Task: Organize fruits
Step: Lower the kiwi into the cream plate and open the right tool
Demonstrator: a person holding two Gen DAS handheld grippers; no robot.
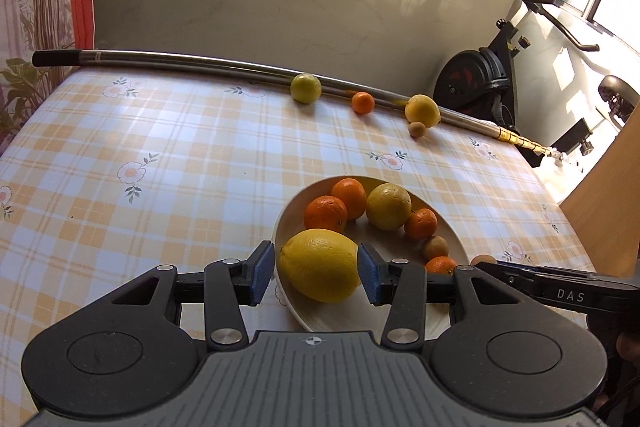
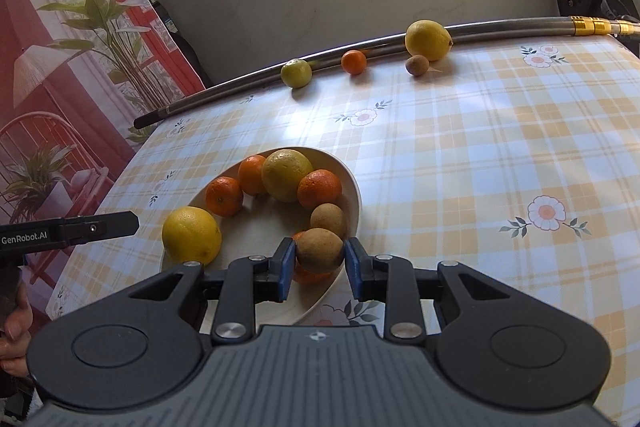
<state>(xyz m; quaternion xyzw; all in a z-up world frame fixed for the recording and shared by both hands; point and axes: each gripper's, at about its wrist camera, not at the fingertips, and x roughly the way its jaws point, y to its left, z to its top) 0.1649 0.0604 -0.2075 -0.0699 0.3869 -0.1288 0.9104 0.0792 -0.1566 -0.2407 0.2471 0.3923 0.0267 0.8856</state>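
Observation:
A white bowl (image 1: 288, 215) (image 2: 352, 183) on the checked tablecloth holds several oranges, a yellow-green citrus (image 1: 389, 206) and a brown kiwi (image 2: 329, 219). My left gripper (image 1: 317, 273) has its blue pads on both sides of a large lemon (image 1: 320, 265) over the bowl's near rim; the lemon also shows in the right wrist view (image 2: 192, 235). My right gripper (image 2: 319, 263) has its pads around a brown kiwi (image 2: 319, 250) above the bowl's near edge, with small gaps visible. At the table's far edge lie a lime (image 1: 305, 88), a small orange (image 1: 363, 102), a lemon (image 1: 422, 111) and a kiwi (image 1: 417, 129).
A long metal pole (image 1: 180, 59) lies along the table's far edge behind the loose fruit. An exercise bike (image 1: 480, 79) stands beyond the table at the right. A patterned curtain (image 2: 60, 47) hangs at the left.

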